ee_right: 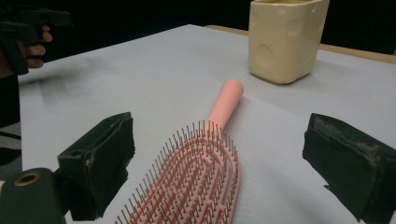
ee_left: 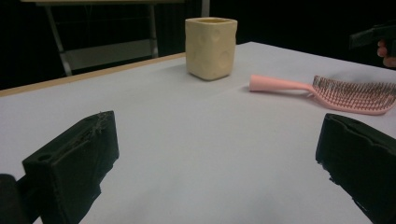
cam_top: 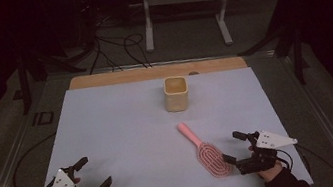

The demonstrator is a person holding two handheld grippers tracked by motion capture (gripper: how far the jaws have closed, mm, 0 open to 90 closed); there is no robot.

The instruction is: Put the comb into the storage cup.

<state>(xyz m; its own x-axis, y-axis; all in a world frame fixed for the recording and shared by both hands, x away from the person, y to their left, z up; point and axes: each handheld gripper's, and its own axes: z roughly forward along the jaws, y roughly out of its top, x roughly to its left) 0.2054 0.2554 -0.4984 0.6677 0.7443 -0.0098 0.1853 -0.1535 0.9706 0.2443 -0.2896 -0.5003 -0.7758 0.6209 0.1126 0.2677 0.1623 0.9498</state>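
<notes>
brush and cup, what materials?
Pink hairbrush: looks like matte moulded plastic, one smooth piece, with thin stiff bristles, possibly metal-tipped. Cream cup: glazed ceramic or hard plastic, can't tell; soft sheen, thick walls, round dimples pressed into the sides.

In the right gripper view the head of the pink hairbrush (ee_right: 196, 182) is cut off by the bottom edge, so its tip is not seen, and the cream cup (ee_right: 284, 39) is cropped at the top, its rim being lost. In the left gripper view the right gripper (ee_left: 373, 35) is clipped by the right edge. In the high view the person's forearms are cut off at the bottom edge, and the surroundings beyond the table (cam_top: 125, 130) are lost in darkness.
</notes>
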